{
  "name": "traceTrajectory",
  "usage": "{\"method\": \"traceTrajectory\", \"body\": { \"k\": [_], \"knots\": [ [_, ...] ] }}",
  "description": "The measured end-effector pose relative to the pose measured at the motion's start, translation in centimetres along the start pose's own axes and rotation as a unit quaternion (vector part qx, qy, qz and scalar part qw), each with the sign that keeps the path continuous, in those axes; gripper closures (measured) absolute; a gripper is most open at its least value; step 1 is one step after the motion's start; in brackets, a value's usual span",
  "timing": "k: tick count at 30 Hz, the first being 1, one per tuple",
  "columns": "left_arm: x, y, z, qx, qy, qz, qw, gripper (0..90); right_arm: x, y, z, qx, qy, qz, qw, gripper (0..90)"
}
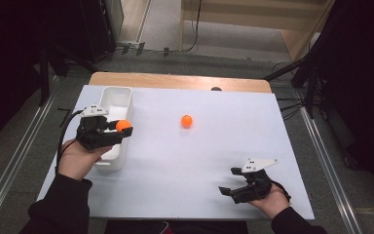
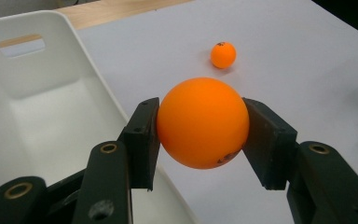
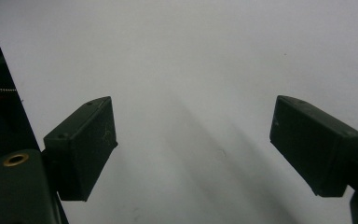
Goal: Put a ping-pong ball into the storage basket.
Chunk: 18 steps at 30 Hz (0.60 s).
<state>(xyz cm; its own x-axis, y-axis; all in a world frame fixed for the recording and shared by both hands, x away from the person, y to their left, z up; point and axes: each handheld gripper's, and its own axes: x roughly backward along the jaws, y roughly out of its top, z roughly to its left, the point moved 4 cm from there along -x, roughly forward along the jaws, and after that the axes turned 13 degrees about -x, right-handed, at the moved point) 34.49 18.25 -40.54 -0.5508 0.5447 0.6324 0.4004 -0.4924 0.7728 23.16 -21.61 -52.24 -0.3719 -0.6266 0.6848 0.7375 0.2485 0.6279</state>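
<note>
smooth matt orange ball (image 2: 203,122), glossy white plastic bin (image 2: 42,107)

I hold an orange ball (image 2: 203,122) between my left jaws. It is round, smooth and bright, with a tiny dark mark low on one side. The jaws press on it from both sides, so it is up off the tabletop. It hangs right over the long edge of the white bin (image 1: 118,105). The bin is deep, with a slot handle at its far end, and it stands on the left side of the tabletop.
</note>
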Motion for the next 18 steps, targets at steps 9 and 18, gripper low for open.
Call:
{"method": "traceTrajectory", "body": {
  "k": [9,18],
  "knots": [
    [0.3,-0.3,0.9,0.007,0.026,0.006,0.9996,49.9,0.0,0.0,0.0,0.0,-0.001,0.0,1.0,13.1],
    [0.3,-0.7,1.8,0.016,0.043,0.01,0.9989,49.9,0.0,0.0,0.0,0.0,-0.001,0.001,1.0,13.1]
  ]
}}
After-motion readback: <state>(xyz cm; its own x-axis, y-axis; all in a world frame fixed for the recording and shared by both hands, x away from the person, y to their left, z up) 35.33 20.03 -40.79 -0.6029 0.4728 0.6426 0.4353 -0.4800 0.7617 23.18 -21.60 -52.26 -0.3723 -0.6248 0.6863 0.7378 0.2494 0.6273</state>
